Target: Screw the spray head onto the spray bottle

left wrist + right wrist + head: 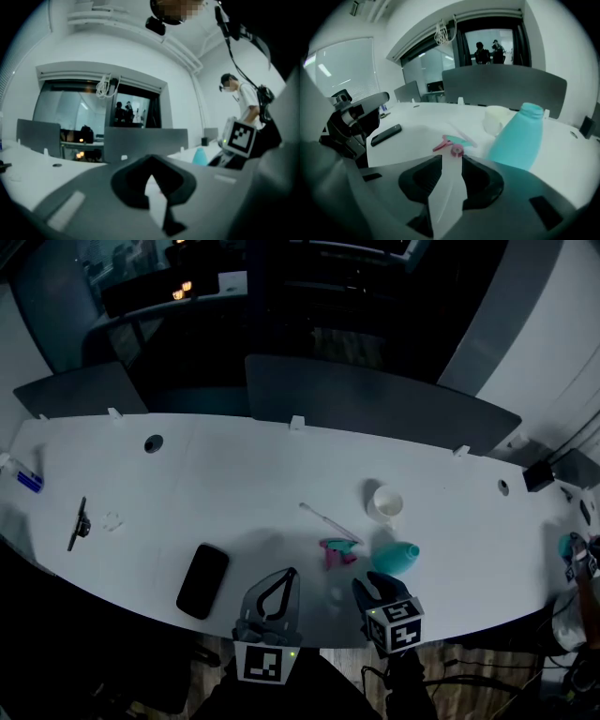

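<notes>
While right gripper (450, 161) hangs with jaws slightly parted on nothing, nose down toward the pink-and-teal spray head (452, 144) lying on the table (234, 484) beside the teal spray bottle (518, 138), left gripper (150, 168) sits pinched together and empty: pickup stage, likely next a descent and squeeze on the head.

No text is legible (right hand-held gripper (373, 584): its cube (395, 624) shows squares).

1 ea: bottle (397, 557), spray head (337, 551), cup (386, 503), phone (203, 579)
</notes>
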A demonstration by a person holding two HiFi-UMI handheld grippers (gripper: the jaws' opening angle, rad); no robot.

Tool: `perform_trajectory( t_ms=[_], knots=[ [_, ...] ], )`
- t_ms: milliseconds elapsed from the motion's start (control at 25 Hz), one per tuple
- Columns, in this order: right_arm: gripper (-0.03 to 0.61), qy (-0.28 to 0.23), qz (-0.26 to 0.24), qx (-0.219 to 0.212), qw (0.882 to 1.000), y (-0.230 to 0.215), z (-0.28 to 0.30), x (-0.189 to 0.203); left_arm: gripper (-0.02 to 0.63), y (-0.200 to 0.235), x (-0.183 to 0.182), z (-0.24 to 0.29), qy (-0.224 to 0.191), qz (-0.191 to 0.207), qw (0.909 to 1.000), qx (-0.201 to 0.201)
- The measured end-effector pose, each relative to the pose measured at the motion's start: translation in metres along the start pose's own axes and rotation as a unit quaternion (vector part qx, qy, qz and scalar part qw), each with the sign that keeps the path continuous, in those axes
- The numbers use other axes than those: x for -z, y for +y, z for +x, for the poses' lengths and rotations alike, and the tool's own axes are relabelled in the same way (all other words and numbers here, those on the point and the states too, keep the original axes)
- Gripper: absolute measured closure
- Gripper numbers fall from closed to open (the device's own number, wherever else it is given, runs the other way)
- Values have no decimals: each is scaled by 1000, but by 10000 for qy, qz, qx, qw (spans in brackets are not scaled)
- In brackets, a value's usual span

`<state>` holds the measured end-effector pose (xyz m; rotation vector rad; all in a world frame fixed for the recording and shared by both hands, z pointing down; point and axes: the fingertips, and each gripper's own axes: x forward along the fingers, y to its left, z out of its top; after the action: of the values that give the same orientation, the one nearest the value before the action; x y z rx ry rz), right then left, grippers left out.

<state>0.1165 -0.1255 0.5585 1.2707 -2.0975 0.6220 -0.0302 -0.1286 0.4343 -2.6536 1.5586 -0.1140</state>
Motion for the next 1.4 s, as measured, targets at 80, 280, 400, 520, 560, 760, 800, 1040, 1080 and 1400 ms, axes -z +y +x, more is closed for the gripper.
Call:
perform_trajectory(
  t_ms=[80,280,400,520,560,760,800,1040,1080,1400],
  knots=[
    [468,510,-204,-141,9984,0,13,11,611,2,1,-3,30,31,10000,-46],
    [469,1140,-241,-556,9916,15,26,18,611,11,-1,-10,39,63,9997,-212],
    [526,1215,-32,-457,9915,14,30,29,611,15,0,-12,52,15,9996,-273],
    [554,1283,-221,-468,9904,14,33,37,611,15,0,-12,51,-13,9996,-273],
    [554,1309,-346,-482,9896,14,34,40,611,14,-2,-12,36,-4,9997,-256],
    [555,1007,-525,-316,9930,13,26,30,611,9,0,-13,36,-180,9997,-188],
    [555,822,-426,-294,9953,14,21,23,611,9,2,-14,62,-355,9992,-193],
    [555,-1294,-112,-392,9908,25,-28,-47,609,-8,19,-9,418,-1702,9826,616],
    [555,-1608,-248,-341,9861,27,-36,-56,607,-19,23,-5,603,-1919,9751,930],
    [555,-2357,-647,-166,9695,42,-65,-68,295,-60,1,21,702,-4082,8786,2376]
  ],
)
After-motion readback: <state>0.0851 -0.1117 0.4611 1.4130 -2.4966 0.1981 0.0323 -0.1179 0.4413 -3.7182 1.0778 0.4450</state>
